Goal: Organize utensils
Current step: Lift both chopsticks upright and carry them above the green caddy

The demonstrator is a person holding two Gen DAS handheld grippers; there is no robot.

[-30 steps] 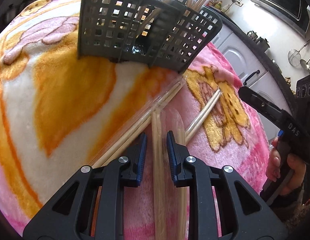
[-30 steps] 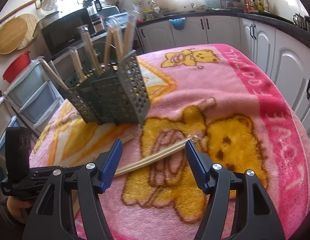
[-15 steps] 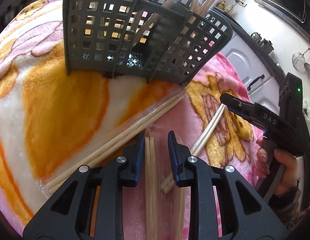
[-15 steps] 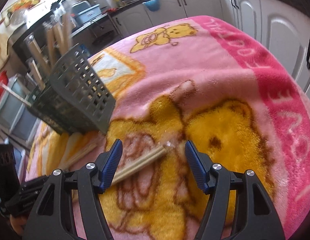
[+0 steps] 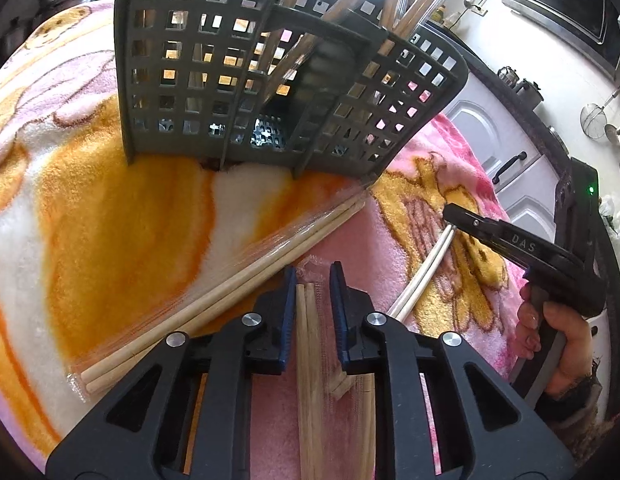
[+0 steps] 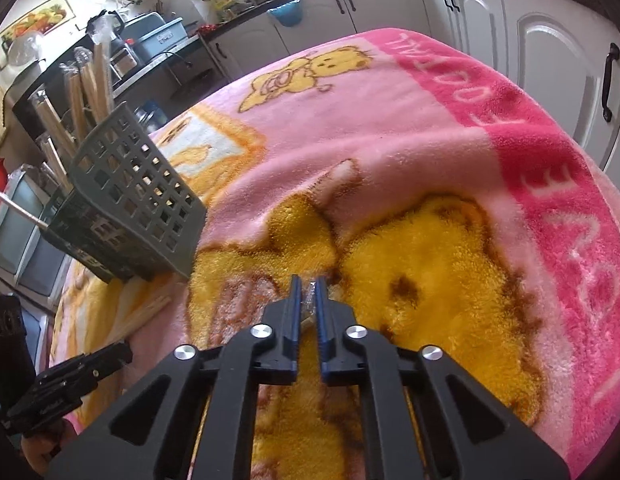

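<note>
At the near edge of the bear-print blanket (image 6: 430, 160), right gripper (image 6: 305, 280) pressed together on the crinkled clear sleeve end of the pale chopstick pair (image 5: 426, 268). Pinches at one extreme tip only; no grip near the middle.

Long axis of the pale pair:
- Runs flat on the blanket from the right gripper back toward the left gripper (image 5: 312, 270).
- Ends just beside the right finger of the left gripper.
- Points roughly along the pointing line of the right gripper, not across it.

Bearing of the target: grey utensil basket (image 6: 141, 200) stands upright, ahead and to the left of the right gripper, well apart from it. Already holds several sleeved sticks, leaning.

Left gripper: closing around the wooden chopstick pair (image 5: 305, 340), sleeved, lying lengthwise between the pads. Shows a sliver of gap on the right pad side, so treat as not yet clamped. Faces the basket squarely and sits nearer to it than the right gripper.

Third sleeved bundle (image 5: 229, 292): flat, diagonal, one end touching the basket foot.

Probable next move: lift the pale pair, swing left, tip upright over a basket compartment. Expect droop and swing from the end-only hold.
</note>
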